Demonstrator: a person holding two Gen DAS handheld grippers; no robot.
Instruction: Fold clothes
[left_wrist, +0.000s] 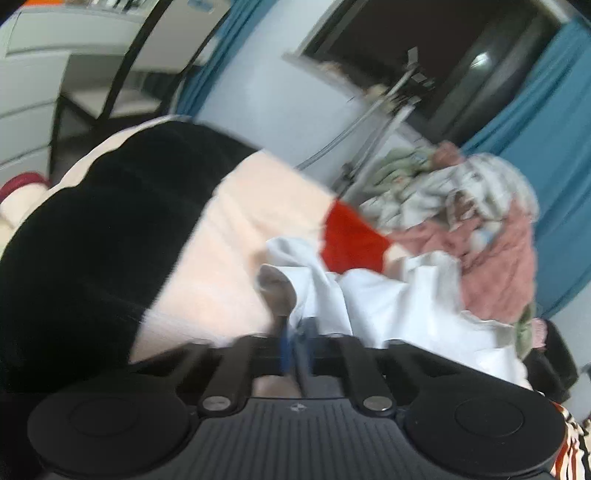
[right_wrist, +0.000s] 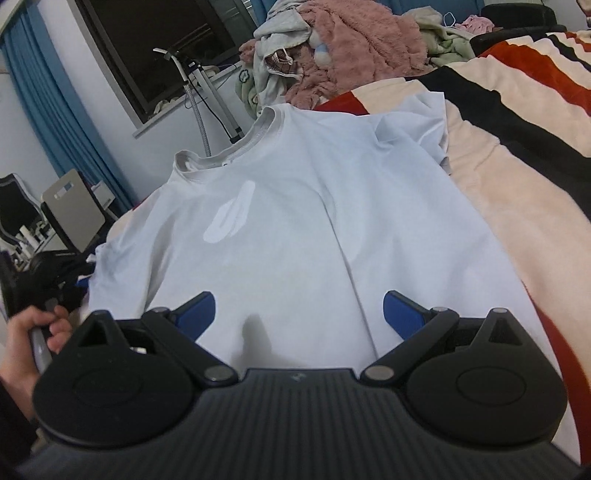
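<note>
Striped blanket, unlettered-logo T-shirt

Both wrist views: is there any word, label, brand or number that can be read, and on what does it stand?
None can be read.
White print on the chest of the white T-shirt: a shape, no letters to make out.
Small mark on the right gripper body: too small to read.
Small mark on the left gripper body: too small and blurred to read.

White tee, paler chest print. Blanket: cream with black, red stripes. Pink fleece at far edge. Blue curtains.
</note>
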